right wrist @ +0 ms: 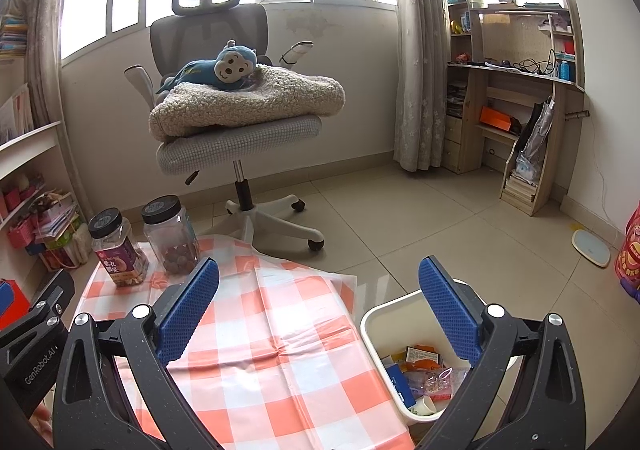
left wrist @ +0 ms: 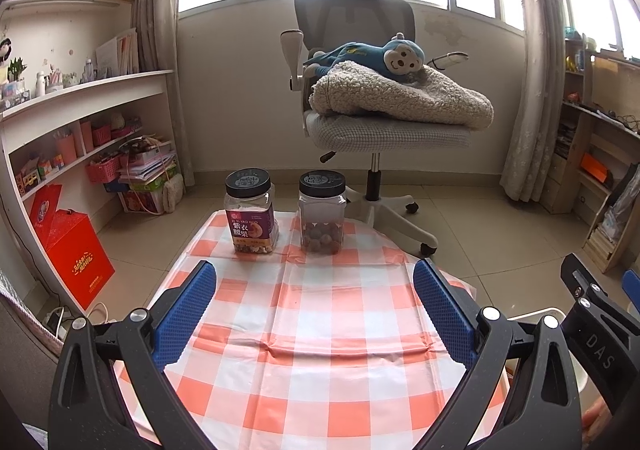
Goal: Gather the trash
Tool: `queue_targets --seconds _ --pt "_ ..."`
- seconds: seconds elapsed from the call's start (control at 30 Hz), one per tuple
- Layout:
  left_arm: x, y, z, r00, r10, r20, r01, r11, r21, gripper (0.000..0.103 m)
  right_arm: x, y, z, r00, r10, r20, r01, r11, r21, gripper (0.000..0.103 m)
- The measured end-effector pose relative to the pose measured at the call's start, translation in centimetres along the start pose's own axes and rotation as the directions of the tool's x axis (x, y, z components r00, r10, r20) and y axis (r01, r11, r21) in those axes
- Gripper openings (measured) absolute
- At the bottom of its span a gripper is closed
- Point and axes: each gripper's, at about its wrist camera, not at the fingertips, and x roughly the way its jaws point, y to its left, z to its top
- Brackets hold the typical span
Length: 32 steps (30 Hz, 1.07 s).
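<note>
A white trash bin (right wrist: pixel 374 320) stands on the floor right of the table and holds several wrappers and a paper cup (right wrist: pixel 424 406); its rim also shows in the left wrist view (left wrist: pixel 532 316). My left gripper (left wrist: pixel 314 314) is open and empty above the orange-and-white checked tablecloth (left wrist: pixel 312 330). My right gripper (right wrist: pixel 320 310) is open and empty, over the table's right edge and the bin. The cloth (right wrist: pixel 256 350) shows no loose trash.
Two black-lidded jars stand at the table's far end: a labelled nut jar (left wrist: pixel 251 211) (right wrist: pixel 116 252) and a clear jar (left wrist: pixel 322 213) (right wrist: pixel 170 236). An office chair (left wrist: pixel 372 89) with blanket and plush monkey stands behind. Shelves at left (left wrist: pixel 80 121), a desk at right (right wrist: pixel 520 97).
</note>
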Motion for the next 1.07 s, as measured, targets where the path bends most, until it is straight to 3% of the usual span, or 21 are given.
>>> queue_targets --seconds 0.47,0.67,1.07 --pt "0.19 0.07 -0.22 1.000 -0.004 0.004 0.004 1.000 0.005 0.096 -0.01 -0.05 -0.05 1.000 0.000 -0.001 0.000 1.000 -0.001 0.096" --pt "0.42 -0.07 -0.48 0.999 -0.041 -0.003 0.041 0.999 0.017 0.090 0.01 -0.14 -0.09 1.000 -0.001 -0.001 0.001 1.000 -0.001 0.096" --pt "-0.10 0.43 -0.10 0.999 -0.046 0.008 0.047 0.999 -0.027 0.096 0.00 -0.39 -0.11 1.000 -0.002 0.003 0.002 1.000 -0.006 0.096"
